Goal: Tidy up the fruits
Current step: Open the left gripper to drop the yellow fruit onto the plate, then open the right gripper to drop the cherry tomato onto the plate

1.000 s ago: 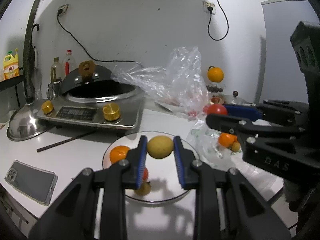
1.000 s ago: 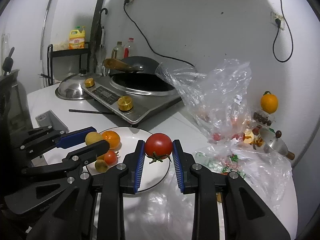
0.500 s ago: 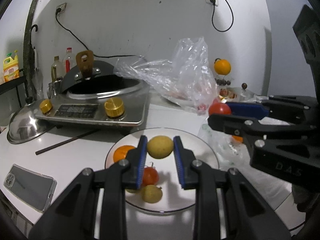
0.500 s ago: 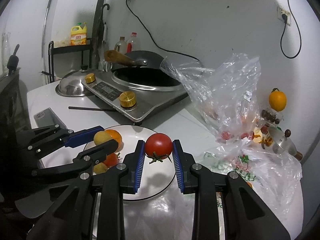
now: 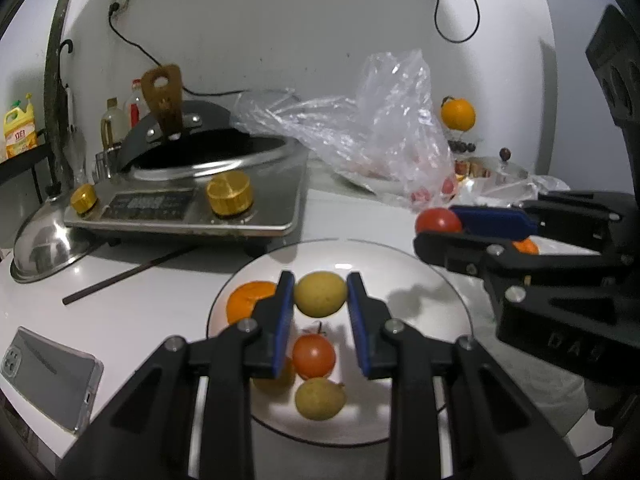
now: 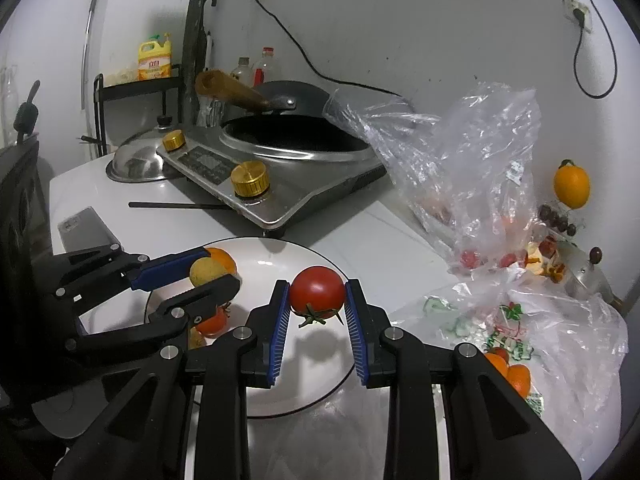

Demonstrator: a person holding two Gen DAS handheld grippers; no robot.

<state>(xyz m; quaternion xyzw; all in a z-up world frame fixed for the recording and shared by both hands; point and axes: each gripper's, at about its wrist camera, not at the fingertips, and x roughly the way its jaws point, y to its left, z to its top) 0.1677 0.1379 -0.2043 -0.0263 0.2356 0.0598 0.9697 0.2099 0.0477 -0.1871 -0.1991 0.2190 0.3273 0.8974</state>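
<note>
My left gripper [image 5: 320, 294] is shut on a yellow round fruit [image 5: 320, 294] and holds it above the white plate [image 5: 432, 292]. On the plate lie an orange [image 5: 246, 300], a small tomato [image 5: 313, 355] and another yellow fruit [image 5: 319, 398]. My right gripper [image 6: 317, 290] is shut on a red tomato [image 6: 317, 288] above the plate's right half [image 6: 280, 252]. It shows at the right of the left wrist view [image 5: 440, 222]. The left gripper shows at the left of the right wrist view [image 6: 206, 274].
An induction cooker with a wok [image 5: 192, 196] stands behind the plate. A steel lid [image 5: 44, 244], a chopstick [image 5: 120, 276] and a phone [image 5: 48, 376] lie at the left. Plastic bags with fruit [image 6: 460, 184] [image 6: 552, 344] and an orange on a stand [image 6: 572, 186] are at the right.
Both grippers have moved forward and lower over the plate, each still holding its fruit. The plate and its fruits look closer and larger.
</note>
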